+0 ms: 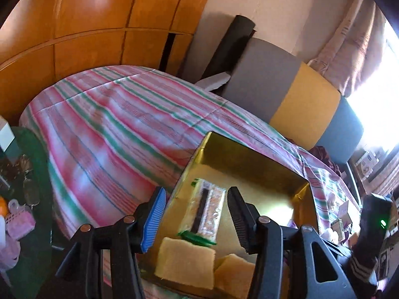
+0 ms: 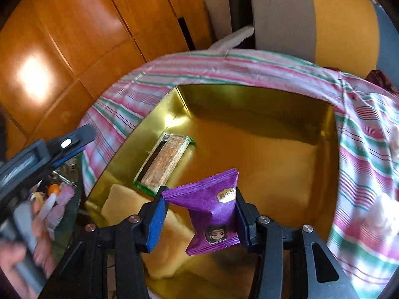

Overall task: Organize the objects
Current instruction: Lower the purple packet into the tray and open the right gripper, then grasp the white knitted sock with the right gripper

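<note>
Your right gripper [image 2: 199,214] is clamped on a purple snack packet [image 2: 212,214] — the blue pad and the black pad press on its two sides, and the packet hangs in the air above the gold box [image 2: 249,99]. The packet has a little cartoon face near its bottom and a small label near its top. The gold box sits on a bed with a pink, green and white striped cover [image 1: 112,124]. Inside the box, a long clear snack bar with green ends [image 2: 163,164] lies near the left wall. Just beside it, closer to you, are two soft yellow pieces [image 1: 185,264] that lie side by side on the box floor. Your left gripper [image 1: 197,219] has its jaws apart and nothing is between the pads — you look through the gap at the snack bar down in the box. In the right view, your left hand [image 2: 25,249] holds that gripper off to the left, past the edge of the box. Behind the bed stands a shiny orange wooden wardrobe [image 1: 87,25], and a grey and yellow headboard [image 1: 286,92] leans at the far side.
</note>
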A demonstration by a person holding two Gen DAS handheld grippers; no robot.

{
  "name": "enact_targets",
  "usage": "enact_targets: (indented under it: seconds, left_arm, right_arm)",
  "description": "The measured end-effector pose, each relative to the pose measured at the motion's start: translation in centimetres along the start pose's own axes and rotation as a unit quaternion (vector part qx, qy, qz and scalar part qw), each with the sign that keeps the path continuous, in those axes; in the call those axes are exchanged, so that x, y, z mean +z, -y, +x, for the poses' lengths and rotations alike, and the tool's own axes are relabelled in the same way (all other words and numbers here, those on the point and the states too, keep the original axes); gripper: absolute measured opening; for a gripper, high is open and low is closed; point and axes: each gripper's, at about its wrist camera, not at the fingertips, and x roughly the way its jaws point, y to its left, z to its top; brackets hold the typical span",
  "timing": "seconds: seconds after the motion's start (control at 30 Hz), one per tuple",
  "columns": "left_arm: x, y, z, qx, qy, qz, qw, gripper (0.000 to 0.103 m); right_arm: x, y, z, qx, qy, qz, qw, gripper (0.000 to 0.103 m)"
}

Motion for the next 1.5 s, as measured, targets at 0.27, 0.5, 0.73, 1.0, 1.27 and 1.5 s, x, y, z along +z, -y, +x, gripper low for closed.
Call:
enact_targets:
  seconds: [0.27, 0.5, 0.73, 1.0, 1.27, 1.5]
  left_arm:
    - [-0.6, -2.2, -0.4, 0.01, -0.002, -0.028, 0.9995, 0.052]
    - [-1.1, -1.8, -0.3, 0.003, -0.002, -0.022, 0.9997, 0.052]
    - [-2.2, 0.1, 0.0, -0.013, -0.013, 0.006, 0.9998, 0.052]
    - [-3.2, 2.1, -0.1, -0.035, -0.017, 0.034, 0.9987, 0.052]
    - [-5.0, 5.9, -0.8, -0.083, -0.02, 0.104, 0.9909, 0.053]
    - [-7.3, 9.5, -2.0, -0.143, -0.023, 0.17, 0.9746, 0.053]
  right_arm:
    - [1.4, -0.5, 2.2, 0.005, 0.002, 0.046, 0.999, 0.079]
    - [0.8, -0.1, -0.1, 0.006, 0.022, 0.04, 0.999, 0.079]
    - [-0.1, -0.9, -2.6, -0.007, 0.045, 0.001, 0.999, 0.079]
    - [-1.4, -0.3, -6.4, -0.04, 0.08, -0.022, 0.996, 0.079]
    - [-3.3, 3.5, -9.9, -0.082, 0.093, -0.004, 0.992, 0.08]
    - [-6.3, 8.9, -12.6, -0.119, 0.083, 0.032, 0.989, 0.08]
